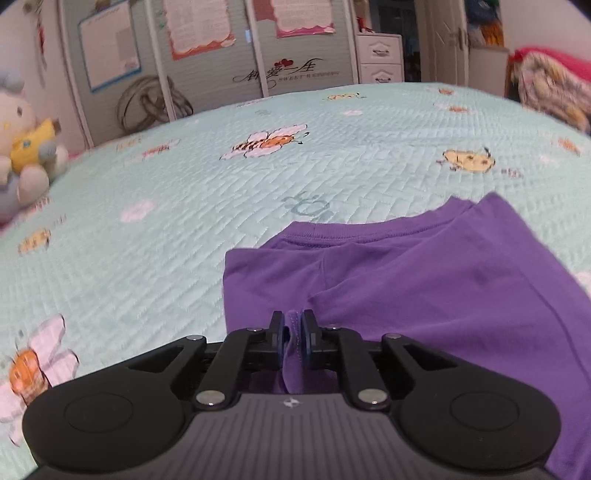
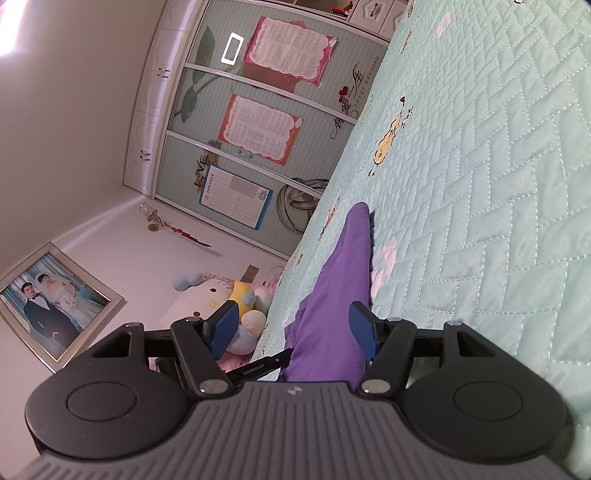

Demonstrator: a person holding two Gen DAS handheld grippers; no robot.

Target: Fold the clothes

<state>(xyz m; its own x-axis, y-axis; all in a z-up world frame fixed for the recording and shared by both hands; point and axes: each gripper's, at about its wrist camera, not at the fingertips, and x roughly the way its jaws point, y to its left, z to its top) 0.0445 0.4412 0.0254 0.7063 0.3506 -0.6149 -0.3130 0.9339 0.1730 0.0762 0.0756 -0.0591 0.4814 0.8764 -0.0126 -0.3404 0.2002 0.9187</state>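
Note:
A purple T-shirt (image 1: 424, 280) lies partly folded on the mint quilted bed cover (image 1: 184, 221), collar toward the far side. My left gripper (image 1: 294, 325) is shut on a fold of the shirt's near edge, purple cloth bunched between its blue pads. In the right wrist view the camera is rolled sideways; the same purple T-shirt (image 2: 332, 295) runs between the fingers of my right gripper (image 2: 295, 328), which is open with its blue pads (image 2: 364, 328) well apart. The cloth touches neither pad clearly.
A plush toy (image 1: 26, 147) sits at the bed's left edge. A wardrobe with posters (image 1: 199, 33) and a white drawer unit (image 1: 380, 55) stand beyond the bed. A folded patterned blanket (image 1: 550, 88) lies at the far right. A framed photo (image 2: 48, 295) leans against the wall.

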